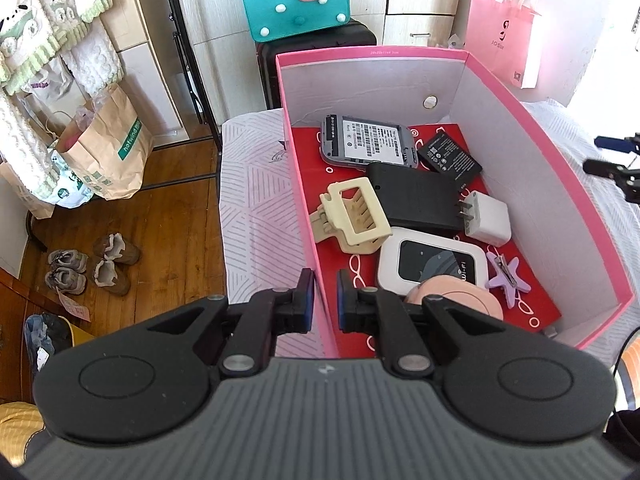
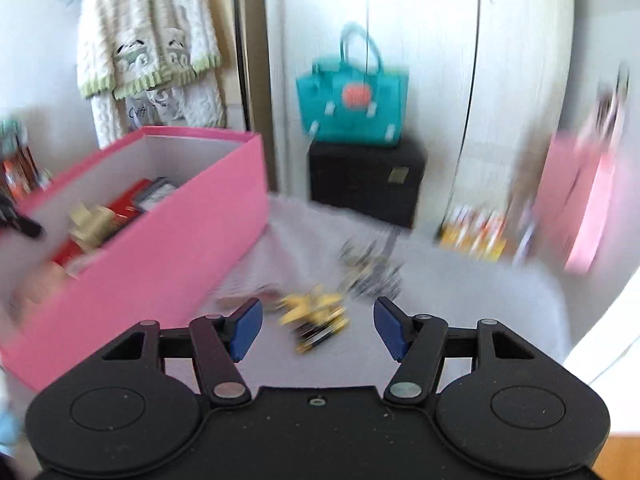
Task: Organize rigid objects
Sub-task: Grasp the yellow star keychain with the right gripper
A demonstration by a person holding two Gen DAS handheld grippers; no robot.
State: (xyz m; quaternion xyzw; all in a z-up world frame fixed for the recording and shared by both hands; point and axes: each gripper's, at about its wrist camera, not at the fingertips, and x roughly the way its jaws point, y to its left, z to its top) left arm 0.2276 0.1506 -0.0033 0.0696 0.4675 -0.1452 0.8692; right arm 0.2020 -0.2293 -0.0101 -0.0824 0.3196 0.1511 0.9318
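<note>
A pink box (image 1: 372,53) stands on the white-clothed table. In it lie a beige hair claw (image 1: 356,216), a white Wi-Fi router (image 1: 432,264), a white charger plug (image 1: 488,218), a black battery (image 1: 448,156), a purple star clip (image 1: 508,276) and more. My left gripper (image 1: 326,300) is shut on the box's near-left wall, one pad on each side. In the blurred right wrist view, my right gripper (image 2: 318,328) stands open and empty. It hangs over the cloth, beside the pink box (image 2: 160,248). A yellow-and-black toy (image 2: 316,320) lies just ahead between its fingers. A dark spiky object (image 2: 372,272) lies further on.
A teal bag (image 1: 296,0) sits on a black suitcase (image 1: 316,44) behind the table. A pink paper bag (image 1: 504,36) hangs at the right. Left of the table edge lies wooden floor with shoes (image 1: 92,268) and a brown paper bag (image 1: 108,148).
</note>
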